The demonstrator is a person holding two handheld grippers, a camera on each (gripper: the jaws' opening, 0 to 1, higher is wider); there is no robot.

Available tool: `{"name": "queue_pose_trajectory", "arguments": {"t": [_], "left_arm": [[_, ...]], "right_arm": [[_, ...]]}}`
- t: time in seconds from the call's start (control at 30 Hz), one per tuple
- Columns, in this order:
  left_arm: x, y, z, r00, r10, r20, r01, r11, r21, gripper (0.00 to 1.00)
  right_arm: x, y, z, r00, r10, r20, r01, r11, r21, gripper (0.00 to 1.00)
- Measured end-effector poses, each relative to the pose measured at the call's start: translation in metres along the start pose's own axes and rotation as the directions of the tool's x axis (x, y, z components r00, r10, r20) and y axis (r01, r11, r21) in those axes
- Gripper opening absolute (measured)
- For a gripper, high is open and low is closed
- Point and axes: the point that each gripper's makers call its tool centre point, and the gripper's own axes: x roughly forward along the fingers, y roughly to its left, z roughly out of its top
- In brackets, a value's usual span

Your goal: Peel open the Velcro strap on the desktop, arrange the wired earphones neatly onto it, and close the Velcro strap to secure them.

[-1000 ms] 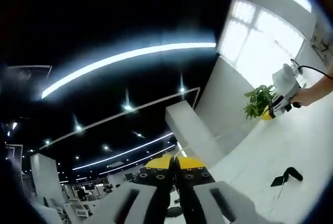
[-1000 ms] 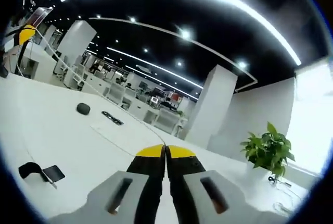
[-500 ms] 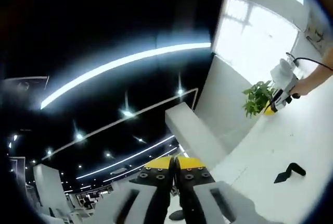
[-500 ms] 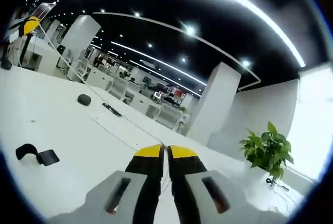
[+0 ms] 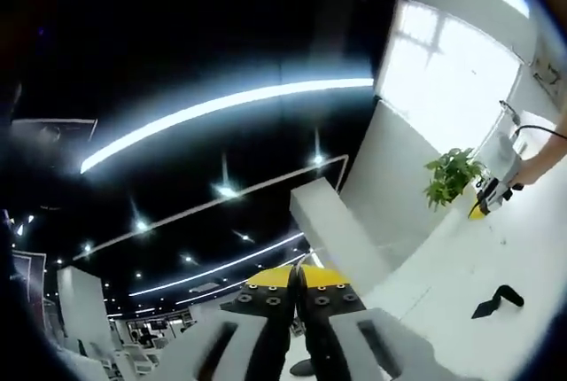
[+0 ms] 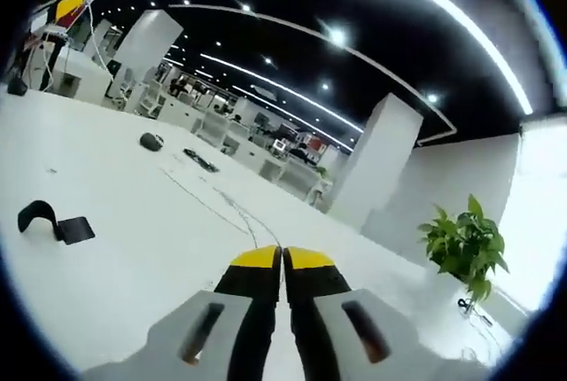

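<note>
Right gripper view: the right hand-held gripper is seen with jaws closed, a thin earphone wire running from its tips. The Velcro strap lies on the white tabletop at 9 o'clock. The left hand-held gripper is likewise closed, with the strap at 4 o'clock.

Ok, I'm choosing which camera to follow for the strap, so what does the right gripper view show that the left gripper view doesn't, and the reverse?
Right gripper view: a dark rounded object and a flat dark bar farther along the desk, plus a thin pale line running toward the shut right gripper.
Left gripper view: a hand holding that right gripper, and ceiling lights above the shut left gripper.
Both: the black Velcro strap lying on the white desk, and the potted plant.
</note>
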Motion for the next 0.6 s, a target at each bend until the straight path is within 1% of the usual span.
{"name": "queue_pose_trajectory", "arguments": {"t": [0.1,0.17,0.2,0.27,0.3,0.33,0.37,0.43,0.5,0.53,0.6], "left_arm": [[0.001,-0.006,0.002,1.0,-0.018,0.004,0.018,1.0,-0.006,0.05],[0.003,-0.011,0.006,0.999,-0.036,0.01,0.036,0.998,-0.042,0.05],[0.005,-0.013,0.011,0.999,-0.052,0.013,0.053,0.996,-0.067,0.05],[0.007,-0.012,0.02,0.998,-0.06,0.022,0.061,0.995,-0.074,0.05],[0.008,-0.013,0.024,0.998,-0.064,0.026,0.065,0.995,-0.074,0.05],[0.01,-0.012,0.032,0.997,-0.069,0.038,0.072,0.994,-0.078,0.05],[0.012,-0.01,0.039,0.996,-0.073,0.05,0.077,0.994,-0.084,0.05],[0.017,-0.009,0.053,0.994,-0.089,0.067,0.095,0.991,-0.093,0.05],[0.022,-0.008,0.07,0.99,-0.103,0.098,0.113,0.989,-0.093,0.05],[0.023,-0.008,0.076,0.988,-0.111,0.106,0.12,0.988,-0.092,0.05],[0.029,-0.011,0.093,0.983,-0.135,0.128,0.146,0.986,-0.083,0.05]], "right_arm": [[0.0,0.027,-0.004,0.995,0.102,0.0,-0.102,0.994,0.045,0.04],[-0.001,0.046,-0.007,0.985,0.172,0.0,-0.172,0.984,0.045,0.04],[-0.002,0.055,-0.008,0.979,0.204,-0.002,-0.204,0.978,0.034,0.04],[-0.007,0.074,-0.011,0.966,0.257,-0.01,-0.257,0.966,-0.003,0.05],[-0.008,0.081,-0.012,0.962,0.271,-0.015,-0.271,0.962,-0.014,0.05],[-0.009,0.084,-0.012,0.96,0.279,-0.017,-0.28,0.96,-0.018,0.05],[-0.01,0.091,-0.012,0.954,0.299,-0.02,-0.299,0.954,-0.02,0.05],[-0.014,0.105,-0.01,0.935,0.354,-0.018,-0.354,0.935,0.0,0.06],[-0.02,0.12,-0.004,0.915,0.404,0.011,-0.404,0.915,0.026,0.07],[-0.025,0.127,-0.001,0.902,0.43,0.029,-0.431,0.901,0.037,0.07],[-0.033,0.142,0.005,0.87,0.489,0.061,-0.492,0.869,0.056,0.08]]}}
